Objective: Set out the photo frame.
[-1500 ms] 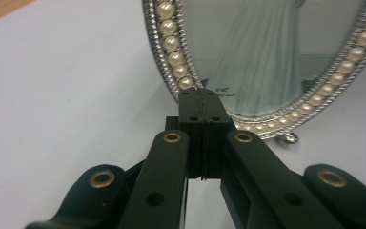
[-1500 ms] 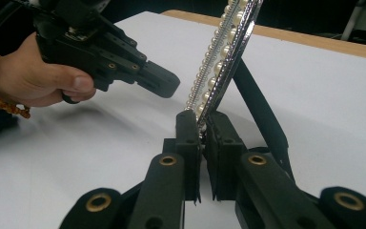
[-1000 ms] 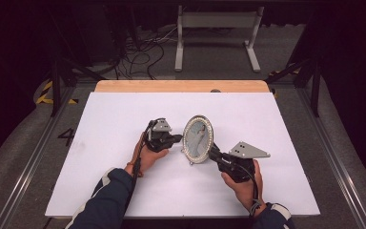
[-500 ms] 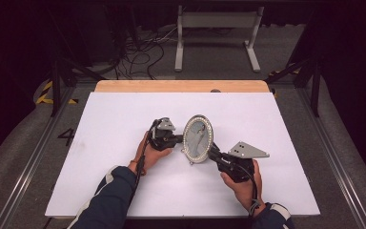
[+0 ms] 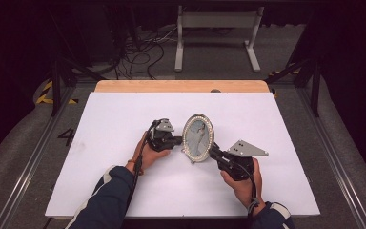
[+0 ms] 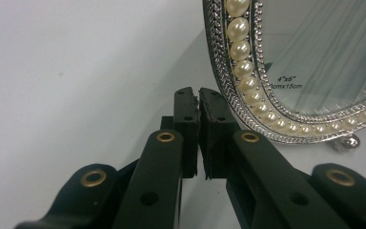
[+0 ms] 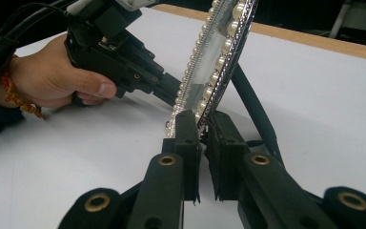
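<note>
- Standing the oval photo frame (image 5: 198,138) upright near the middle of the white table (image 5: 114,119) looks like the step in hand; it's propped on its back strut (image 7: 252,107), glass facing the person.
- Right gripper (image 5: 214,151): jaws narrow, pinched on the frame's lower rim – pearl edge (image 7: 219,52) runs down btw the two pads in the right gripper view. That's the hold doing the work.
- Left gripper (image 5: 178,140): jaws near together, nothing btw them; in the left gripper view the tips sit just beside the frame's (image 6: 286,71) beaded rim, one pad close against it. Can't tell if it really touches.
- To do it well, IMO: keep the right pinch low and steady, use the left tips as a side stop only, no pushing. Ease off only once strut and bottom edge both bear on the table, else it could tip fwd or back.
- Release slowly; rim is thin and beaded, so pads may drag it.
- Long axis: the oval's long way runs up-down, leaning back a bit from vertical. Short axis runs roughly left-right across the table, btw the two grippers.
</note>
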### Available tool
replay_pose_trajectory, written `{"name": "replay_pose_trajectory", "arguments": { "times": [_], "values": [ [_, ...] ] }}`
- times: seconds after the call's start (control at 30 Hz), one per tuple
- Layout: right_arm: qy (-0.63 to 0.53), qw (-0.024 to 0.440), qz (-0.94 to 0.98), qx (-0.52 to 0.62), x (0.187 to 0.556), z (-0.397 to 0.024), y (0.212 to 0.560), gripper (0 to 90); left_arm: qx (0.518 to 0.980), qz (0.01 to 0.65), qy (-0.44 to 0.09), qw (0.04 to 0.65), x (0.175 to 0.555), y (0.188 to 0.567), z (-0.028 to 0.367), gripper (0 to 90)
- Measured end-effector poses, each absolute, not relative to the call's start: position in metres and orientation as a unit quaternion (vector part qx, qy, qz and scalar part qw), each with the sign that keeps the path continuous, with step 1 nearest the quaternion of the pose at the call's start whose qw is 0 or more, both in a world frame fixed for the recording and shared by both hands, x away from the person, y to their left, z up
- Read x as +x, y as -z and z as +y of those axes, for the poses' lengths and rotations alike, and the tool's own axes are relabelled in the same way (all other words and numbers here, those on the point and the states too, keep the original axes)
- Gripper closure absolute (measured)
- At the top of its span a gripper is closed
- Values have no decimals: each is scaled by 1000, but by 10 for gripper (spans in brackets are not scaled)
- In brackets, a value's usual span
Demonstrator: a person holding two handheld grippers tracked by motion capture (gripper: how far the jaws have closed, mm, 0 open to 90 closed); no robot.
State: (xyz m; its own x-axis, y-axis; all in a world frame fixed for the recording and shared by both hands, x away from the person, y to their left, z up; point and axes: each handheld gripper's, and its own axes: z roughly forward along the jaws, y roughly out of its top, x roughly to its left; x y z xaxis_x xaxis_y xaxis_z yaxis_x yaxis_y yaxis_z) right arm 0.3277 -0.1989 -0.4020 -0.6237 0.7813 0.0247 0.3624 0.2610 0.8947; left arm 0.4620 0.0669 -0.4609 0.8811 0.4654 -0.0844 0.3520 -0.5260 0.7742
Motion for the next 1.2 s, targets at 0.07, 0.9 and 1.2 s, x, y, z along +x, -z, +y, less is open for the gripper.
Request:
{"name": "replay_pose_trajectory", "arguments": {
  "times": [0.07,0.9,1.2],
  "values": [
    [-480,217,763,374,329,-199,402,831,871,233,-68,426,462,460,68,862],
    [-493,171,746,415,344,-192,421,591,863,245,-97,432,462,456,66,807],
    [-499,130,750,414,362,-180,435,713,866,244,-98,426,461,456,67,809]
  ]
}}
